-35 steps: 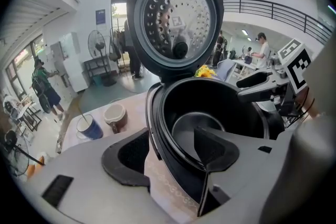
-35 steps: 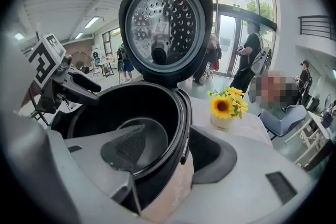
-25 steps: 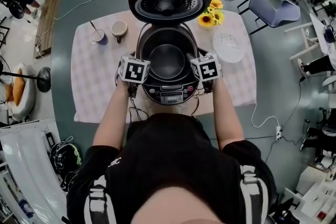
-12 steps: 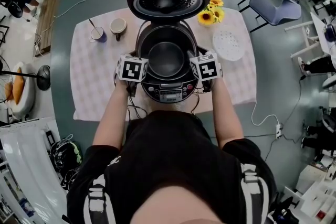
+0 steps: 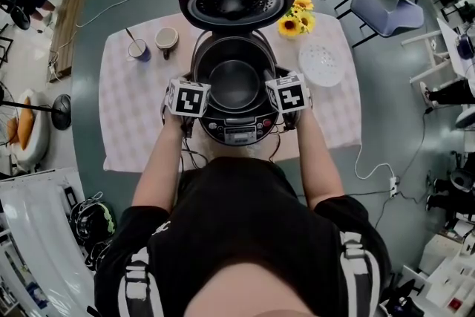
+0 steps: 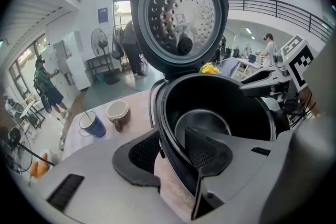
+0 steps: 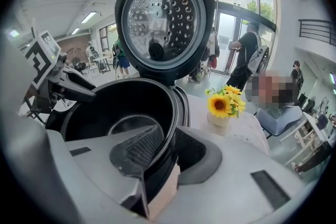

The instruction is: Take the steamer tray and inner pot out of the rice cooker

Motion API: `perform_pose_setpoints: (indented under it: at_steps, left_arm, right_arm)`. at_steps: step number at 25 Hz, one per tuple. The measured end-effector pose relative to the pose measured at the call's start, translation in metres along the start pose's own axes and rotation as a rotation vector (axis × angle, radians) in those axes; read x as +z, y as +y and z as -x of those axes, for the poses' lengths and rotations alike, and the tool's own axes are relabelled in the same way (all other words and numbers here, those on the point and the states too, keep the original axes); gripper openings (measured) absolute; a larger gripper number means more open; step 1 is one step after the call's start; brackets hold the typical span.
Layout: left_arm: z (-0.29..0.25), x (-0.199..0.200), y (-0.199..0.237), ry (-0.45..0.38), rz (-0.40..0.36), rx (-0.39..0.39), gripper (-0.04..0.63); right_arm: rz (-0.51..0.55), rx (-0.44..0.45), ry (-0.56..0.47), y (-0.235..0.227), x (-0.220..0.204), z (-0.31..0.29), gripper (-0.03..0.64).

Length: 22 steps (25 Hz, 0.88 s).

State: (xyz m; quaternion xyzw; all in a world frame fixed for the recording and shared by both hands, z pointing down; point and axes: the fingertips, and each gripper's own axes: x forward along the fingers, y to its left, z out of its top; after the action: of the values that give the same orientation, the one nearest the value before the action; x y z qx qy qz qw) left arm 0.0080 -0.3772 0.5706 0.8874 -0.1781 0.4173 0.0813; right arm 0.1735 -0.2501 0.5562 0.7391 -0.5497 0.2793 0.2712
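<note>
The purple rice cooker (image 5: 236,131) stands with its lid (image 5: 237,0) raised, and the dark inner pot (image 5: 234,82) sits inside it. My left gripper (image 5: 199,90) straddles the pot's left rim (image 6: 164,128), one pad outside and one pad (image 6: 207,152) inside. Its jaws are closing, with a thin gap still showing. My right gripper (image 5: 273,89) straddles the right rim (image 7: 170,128) the same way. Its jaws are also closing, and the inner pad (image 7: 137,150) is close to the wall. The white perforated steamer tray (image 5: 323,64) lies on the table to the cooker's right.
A blue mug with a spoon (image 5: 139,50) and a brown cup (image 5: 168,39) stand at the back left of the checked tablecloth (image 5: 133,122). A small pot of sunflowers (image 5: 297,20) stands at the back right. Chairs and people are beyond the table.
Both grippers have kept their places at the two sides of the pot's rim. Nothing else has visibly moved.
</note>
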Motion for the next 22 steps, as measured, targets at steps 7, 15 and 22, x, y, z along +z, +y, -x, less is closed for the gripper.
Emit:
perform_pose_setpoints:
  at_steps: [7, 15, 22]
  left_arm:
    - [0.012, 0.008, 0.006, -0.039, 0.071, -0.027, 0.051]
    - [0.023, 0.012, 0.005, -0.05, 0.088, -0.046, 0.029]
    - [0.069, 0.051, -0.016, -0.233, 0.073, -0.146, 0.002]
  right_arm:
    - [-0.053, 0.035, -0.055, -0.001, 0.015, 0.01, 0.087]
    - [-0.135, 0.06, -0.112, -0.003, 0.023, 0.018, 0.071]
    - [-0.144, 0.075, -0.202, 0.002, 0.049, 0.045, 0.064]
